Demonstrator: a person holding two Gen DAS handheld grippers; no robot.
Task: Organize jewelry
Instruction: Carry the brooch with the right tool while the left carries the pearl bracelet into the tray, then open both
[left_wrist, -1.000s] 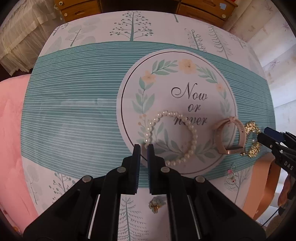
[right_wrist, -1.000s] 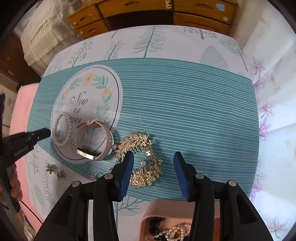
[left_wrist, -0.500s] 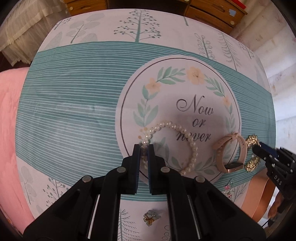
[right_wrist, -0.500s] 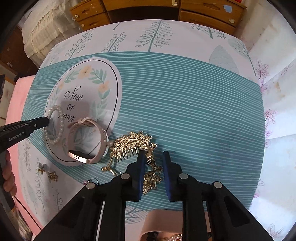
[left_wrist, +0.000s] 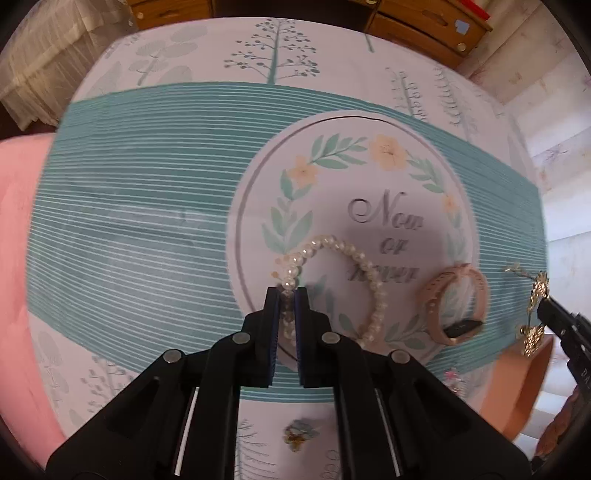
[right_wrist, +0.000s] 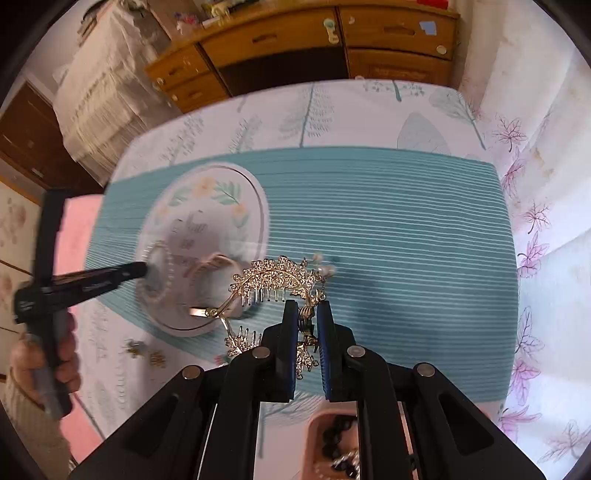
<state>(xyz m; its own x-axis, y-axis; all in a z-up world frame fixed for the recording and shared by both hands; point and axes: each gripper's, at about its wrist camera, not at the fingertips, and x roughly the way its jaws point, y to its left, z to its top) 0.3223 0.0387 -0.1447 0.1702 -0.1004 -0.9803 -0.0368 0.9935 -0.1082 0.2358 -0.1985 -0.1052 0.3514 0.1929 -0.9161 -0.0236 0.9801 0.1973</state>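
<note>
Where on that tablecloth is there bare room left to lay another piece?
Bare: the teal stripes right of the round print, and left of it. Crowded: around the pearl bracelet, pink band, gold hair comb and earrings.

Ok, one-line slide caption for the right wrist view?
Right tool shut on gold hair comb, lifted above the striped tablecloth.

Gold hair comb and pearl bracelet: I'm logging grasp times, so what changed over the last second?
The right tongs, open above the gold hair comb a second ago, shut on it and lifted it off the tablecloth. The left tongs advanced and now pinch the pearl bracelet, pulling it out of round. The pink watch band and the small earrings stayed put.
</note>
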